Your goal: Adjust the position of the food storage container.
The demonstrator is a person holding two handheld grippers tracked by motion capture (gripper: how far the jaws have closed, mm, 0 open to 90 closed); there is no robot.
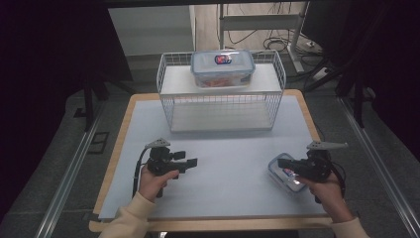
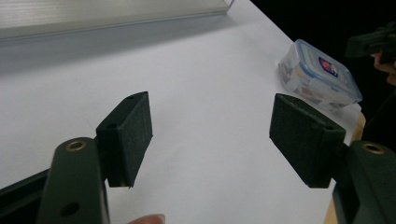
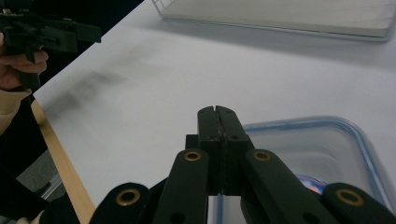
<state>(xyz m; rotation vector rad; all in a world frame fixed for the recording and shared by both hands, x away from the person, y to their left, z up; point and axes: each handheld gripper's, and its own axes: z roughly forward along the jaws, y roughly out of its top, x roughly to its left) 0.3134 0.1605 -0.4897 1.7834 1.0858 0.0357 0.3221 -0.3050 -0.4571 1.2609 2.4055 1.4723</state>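
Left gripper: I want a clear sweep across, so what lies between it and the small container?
Nothing: in the high view, bare mat separates the left gripper from the small container.

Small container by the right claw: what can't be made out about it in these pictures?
- Small container, high view: the right claw covers part of the lid; whether they touch cannot be told.
- Right gripper view: its near part is hidden behind the shut claw and cut off by the bottom edge.
- Left gripper view: contents and lid label too small to identify.
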